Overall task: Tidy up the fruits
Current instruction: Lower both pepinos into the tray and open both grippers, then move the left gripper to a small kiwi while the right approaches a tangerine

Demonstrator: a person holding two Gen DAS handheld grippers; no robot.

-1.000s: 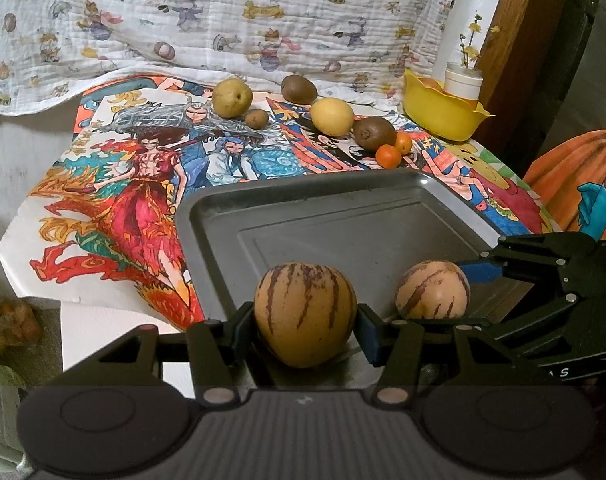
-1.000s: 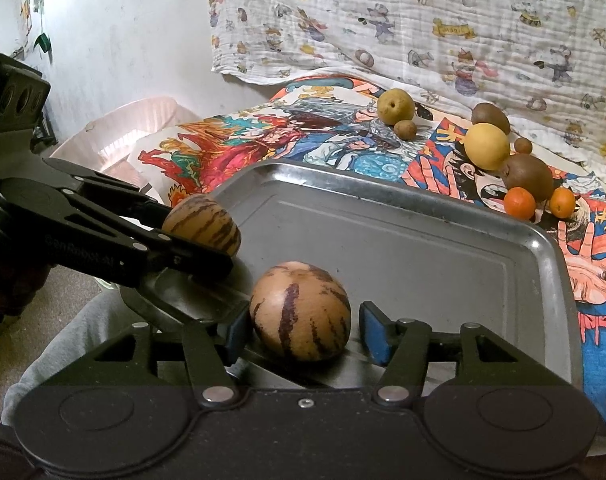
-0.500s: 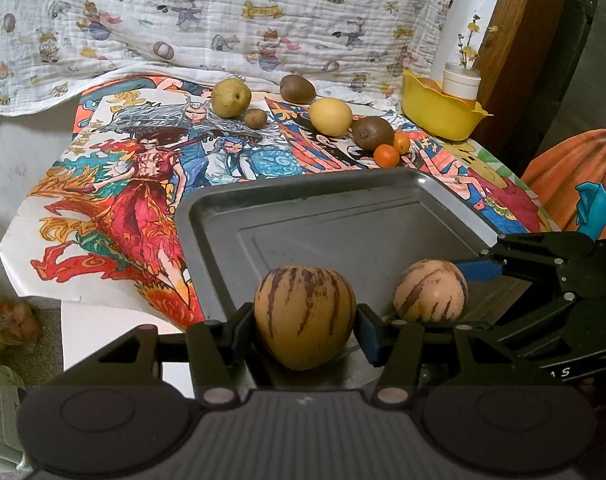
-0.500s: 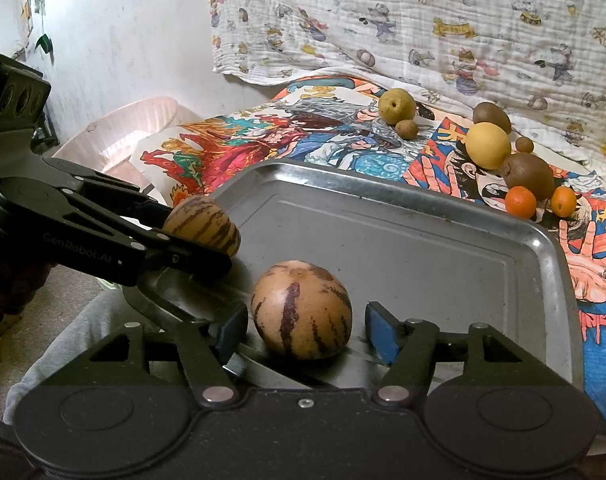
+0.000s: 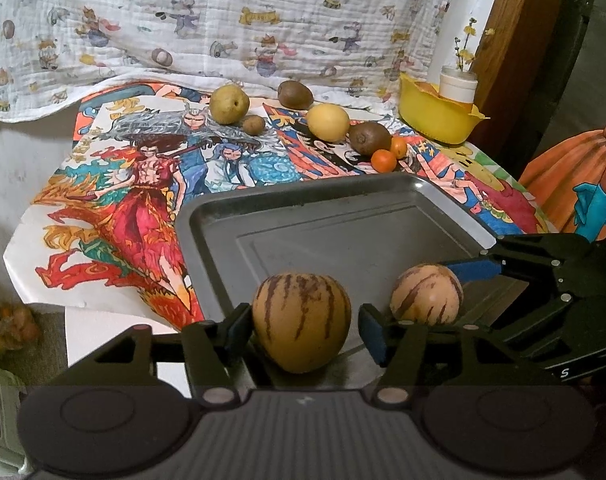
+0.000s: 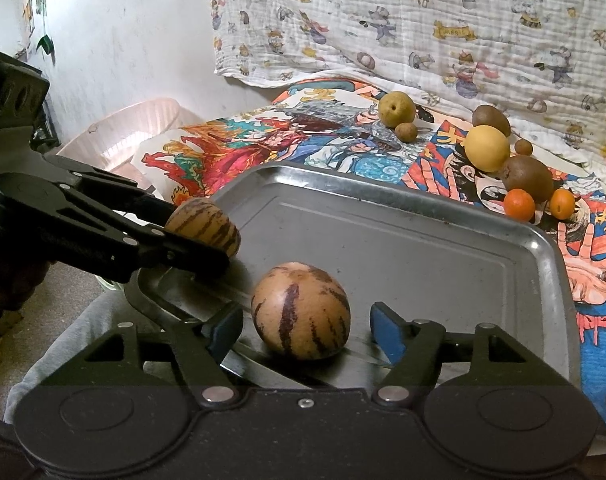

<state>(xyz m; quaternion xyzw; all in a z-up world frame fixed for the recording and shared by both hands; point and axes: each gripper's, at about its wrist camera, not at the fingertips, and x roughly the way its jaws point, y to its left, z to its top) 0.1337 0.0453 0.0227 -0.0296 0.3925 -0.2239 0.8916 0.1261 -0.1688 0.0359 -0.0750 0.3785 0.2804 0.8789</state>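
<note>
Soft, dim indoor light and heavy fisheye bend in both of your wrist views.

You get even, warm light with no hard shadows; the metal tray (image 6: 415,240) throws pale glare along its rim and a dull sheen on its floor. Your corners fall to black vignette, and straight edges bow toward the frame's border. The fruit on the tray stays sharp, while the patterned cloth (image 5: 223,20) behind looks slightly soft and grainy.
</note>
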